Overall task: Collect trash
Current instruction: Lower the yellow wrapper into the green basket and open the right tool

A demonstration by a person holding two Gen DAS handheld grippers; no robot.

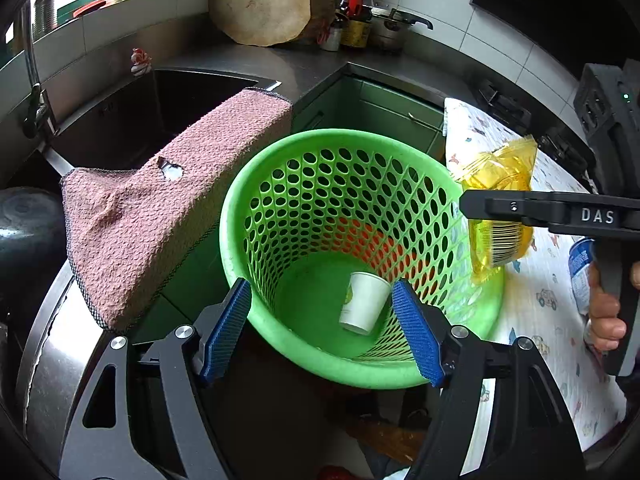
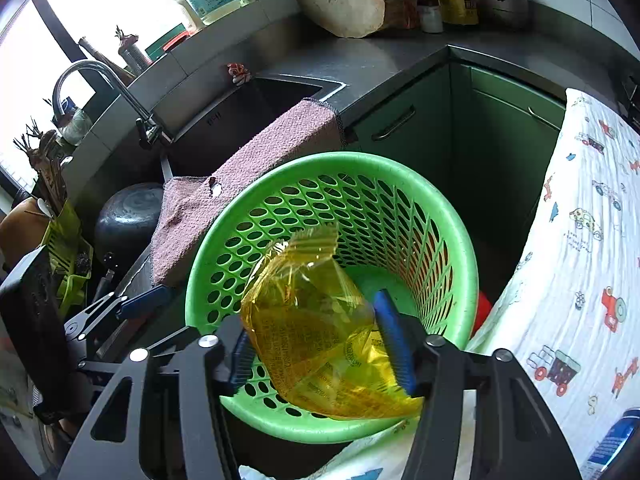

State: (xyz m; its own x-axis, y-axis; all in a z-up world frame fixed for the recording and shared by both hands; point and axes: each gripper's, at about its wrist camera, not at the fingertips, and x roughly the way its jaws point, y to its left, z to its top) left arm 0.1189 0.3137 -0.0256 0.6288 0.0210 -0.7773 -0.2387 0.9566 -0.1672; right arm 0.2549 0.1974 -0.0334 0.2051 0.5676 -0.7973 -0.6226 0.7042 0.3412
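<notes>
**Yellow wrapper held over the green basket**

The right tool (image 2: 316, 348) has its blue pads clamped on a crinkled yellow plastic wrapper (image 2: 320, 340), which sticks up and forward from between the fingers. From the right wrist view the wrapper hangs above the near rim of the green perforated basket (image 2: 400, 172), over its open mouth. From the left wrist view the same wrapper (image 1: 500, 200) sits at the basket's right edge, pinched by the right tool (image 1: 472, 204), which reaches in from the right with the person's hand (image 1: 606, 312) on the grip.

The left tool (image 1: 322, 320) is spread wide and holds nothing; its two blue pads frame the near side of the basket (image 1: 280, 148). Down on the basket's floor lies a white paper cup (image 1: 364, 302), tipped on its side.

A pink cloth (image 1: 160, 208) drapes over the sink edge just left of the basket, touching its rim. To the right is a surface covered with a white cloth printed with little vehicles (image 2: 580, 260), and a blue-labelled can (image 1: 580, 276) rests on it near the hand.
</notes>
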